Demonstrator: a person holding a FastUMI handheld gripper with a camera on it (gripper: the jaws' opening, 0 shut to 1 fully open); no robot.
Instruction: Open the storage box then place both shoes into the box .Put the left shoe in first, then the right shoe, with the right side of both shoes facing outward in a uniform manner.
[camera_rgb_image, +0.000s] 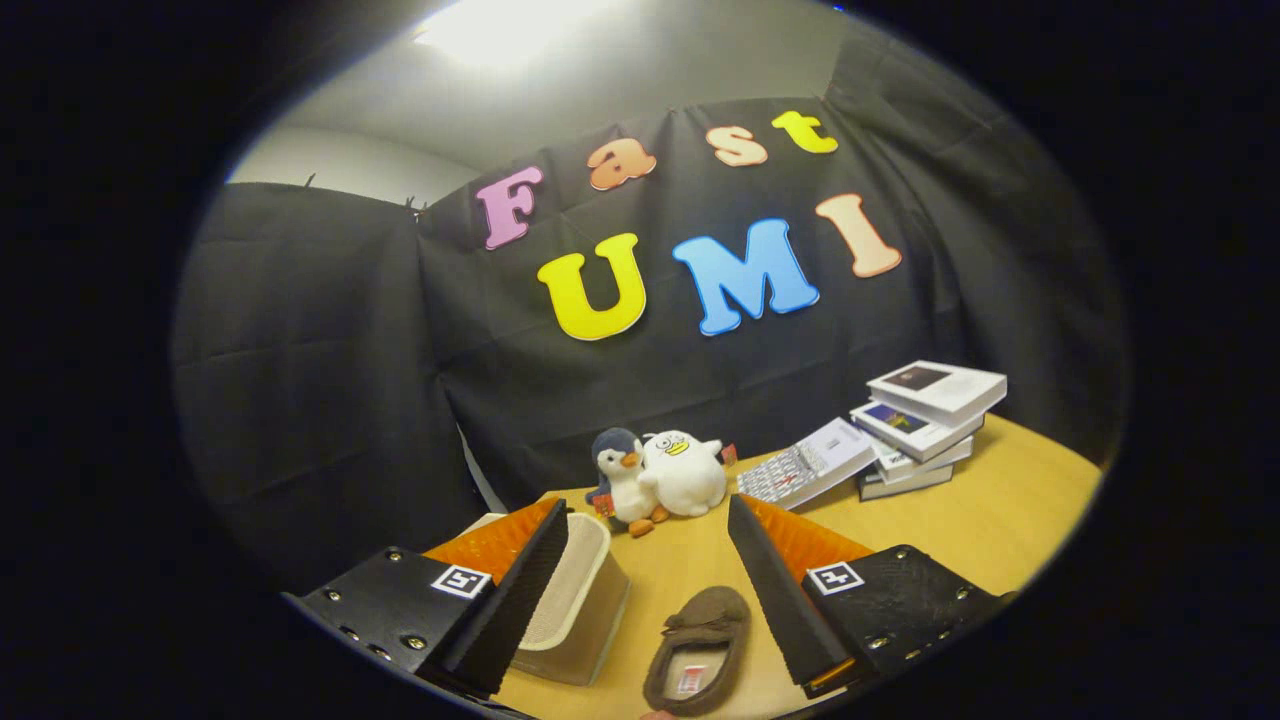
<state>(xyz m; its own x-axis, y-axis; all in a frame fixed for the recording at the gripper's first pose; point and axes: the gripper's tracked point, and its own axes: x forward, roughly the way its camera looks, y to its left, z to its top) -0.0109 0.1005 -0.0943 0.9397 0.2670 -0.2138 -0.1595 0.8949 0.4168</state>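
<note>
Wooden table (980, 520) — two plush toys, a penguin (622, 478) and a white duck (685, 470), stand beyond the fingers; a stack of books (925, 420) lies to their right. The gripper (640, 585) is wide open, holding nothing. A brown shoe (698, 650) lies between the fingers, long axis running away from the camera, opening up; its insole label is unreadable. The beige storage box (575, 595) sits beside the left finger, partly hidden by it.
</note>
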